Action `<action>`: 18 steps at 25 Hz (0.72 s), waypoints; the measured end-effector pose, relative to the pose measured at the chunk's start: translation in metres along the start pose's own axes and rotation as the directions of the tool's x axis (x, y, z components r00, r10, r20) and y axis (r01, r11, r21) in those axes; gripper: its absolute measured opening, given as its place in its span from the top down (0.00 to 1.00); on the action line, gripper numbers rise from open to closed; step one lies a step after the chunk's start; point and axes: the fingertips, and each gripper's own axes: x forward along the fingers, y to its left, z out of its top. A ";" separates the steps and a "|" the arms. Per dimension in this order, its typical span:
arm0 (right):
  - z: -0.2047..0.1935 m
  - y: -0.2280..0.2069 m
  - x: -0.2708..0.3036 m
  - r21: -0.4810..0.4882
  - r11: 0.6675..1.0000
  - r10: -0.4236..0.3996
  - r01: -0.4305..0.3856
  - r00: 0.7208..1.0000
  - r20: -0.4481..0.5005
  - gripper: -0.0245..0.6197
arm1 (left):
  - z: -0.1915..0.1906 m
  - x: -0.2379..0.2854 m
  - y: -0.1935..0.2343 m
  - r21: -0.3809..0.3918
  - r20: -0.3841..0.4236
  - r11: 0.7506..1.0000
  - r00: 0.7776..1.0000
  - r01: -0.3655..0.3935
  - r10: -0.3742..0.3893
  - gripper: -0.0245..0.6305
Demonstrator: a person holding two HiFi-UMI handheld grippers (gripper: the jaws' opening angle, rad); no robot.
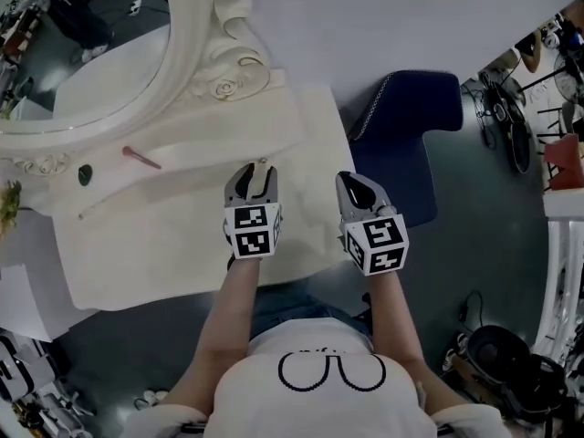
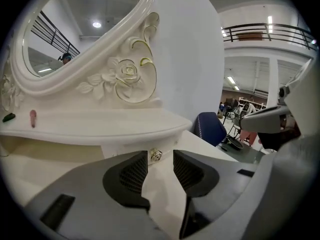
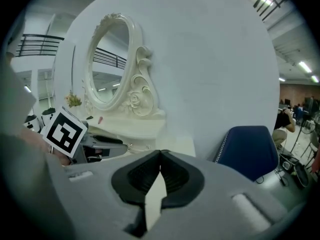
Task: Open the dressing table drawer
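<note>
- A cream dressing table [image 1: 182, 254] with an oval carved mirror [image 1: 100, 71] is seen from above, with a person standing at its front edge and a blue chair [image 1: 406, 153] off to the right.
- The drawer [image 2: 121, 149] is set under the raised shelf at the back of the desk. It appears shut, its front flush with the frame.
- A small metal knob [image 2: 155, 154] is fixed to the drawer front. This is the part to be taken hold of.
- The left hand-held gripper [image 1: 255, 173] is held over the desk and pointed at the drawer. Its jaws are spread, and the knob is framed in the gap just ahead of the tips, apart from both pads.
- The right hand-held gripper [image 3: 160, 153] is held beside the left one, near the desk's right edge. Its jaws are pressed together with nothing between them.
- A thin pink object [image 1: 141, 158] is seen lying on the shelf, well clear of both grippers.
- The step in hand is judged to be the approach to the knob; the pull is not yet begun.
- For the next move, the left jaws would need to be brought forward around the knob and closed on it. A straight pull toward the person would then be called for.
</note>
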 end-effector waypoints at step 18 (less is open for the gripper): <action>-0.024 -0.004 0.015 0.027 1.000 -0.001 0.002 0.999 -0.050 0.96 | -0.015 0.023 0.010 -0.037 -0.044 0.998 0.998 -0.044 0.043 0.85</action>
